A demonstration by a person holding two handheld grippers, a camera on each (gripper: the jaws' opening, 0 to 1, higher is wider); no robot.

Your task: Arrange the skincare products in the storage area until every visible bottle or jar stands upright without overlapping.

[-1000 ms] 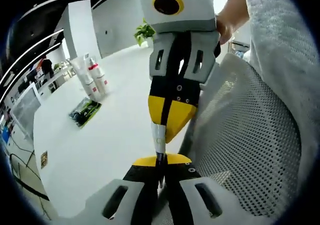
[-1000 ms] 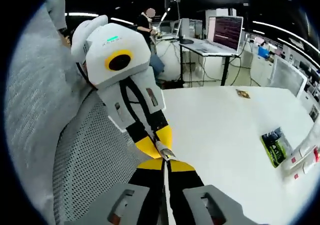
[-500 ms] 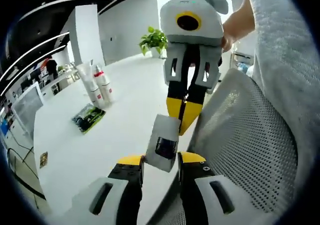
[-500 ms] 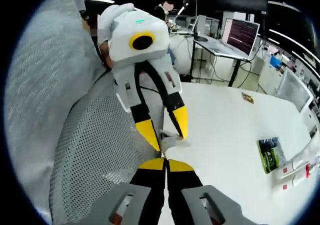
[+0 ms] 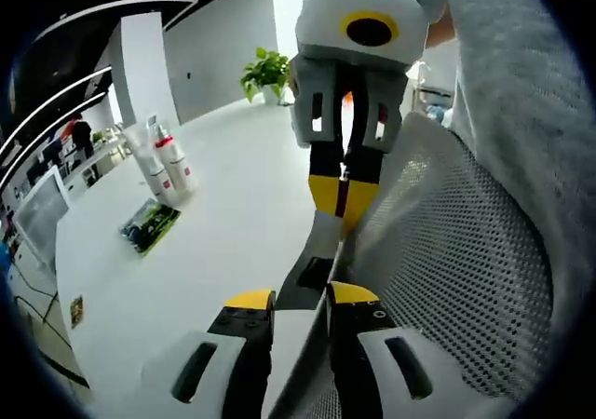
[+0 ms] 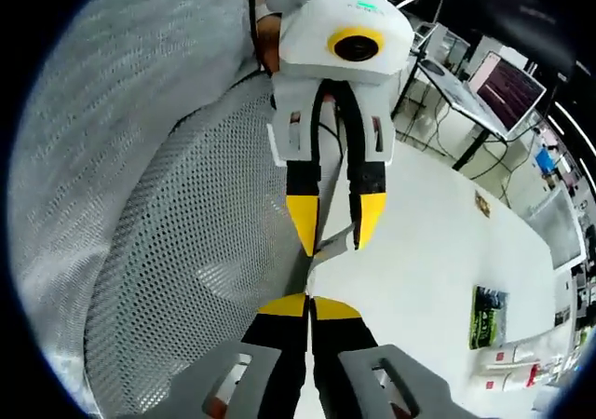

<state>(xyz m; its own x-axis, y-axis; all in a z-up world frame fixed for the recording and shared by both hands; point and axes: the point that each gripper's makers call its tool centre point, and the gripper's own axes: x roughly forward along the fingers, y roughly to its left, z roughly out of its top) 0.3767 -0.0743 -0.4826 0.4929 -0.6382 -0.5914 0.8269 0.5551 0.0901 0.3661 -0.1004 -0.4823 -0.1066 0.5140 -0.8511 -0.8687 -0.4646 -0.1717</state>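
In the left gripper view, the left gripper (image 5: 300, 298) was seen at 6 o'clock with its jaws parted, and the lower end of a small grey card (image 5: 311, 263) lay in the gap between them. The right gripper (image 5: 342, 200) came down from 12 o'clock, its yellow tips clenched on the card's upper end. The bottles (image 5: 165, 161) stood together well away at 10 o'clock on the white table (image 5: 233, 214), with a green packet (image 5: 143, 225) near them. In the right gripper view, the right gripper (image 6: 308, 305) was closed at 6 o'clock on the card (image 6: 332, 244), seen edge-on, and the left gripper (image 6: 335, 222) hung spread above it. The bottles (image 6: 507, 368) and packet (image 6: 486, 317) were found at 4 o'clock. The arranging was judged not yet begun: the card was being handled beside a mesh chair back (image 6: 186, 279). Next, both grippers would have to be carried to the bottles.
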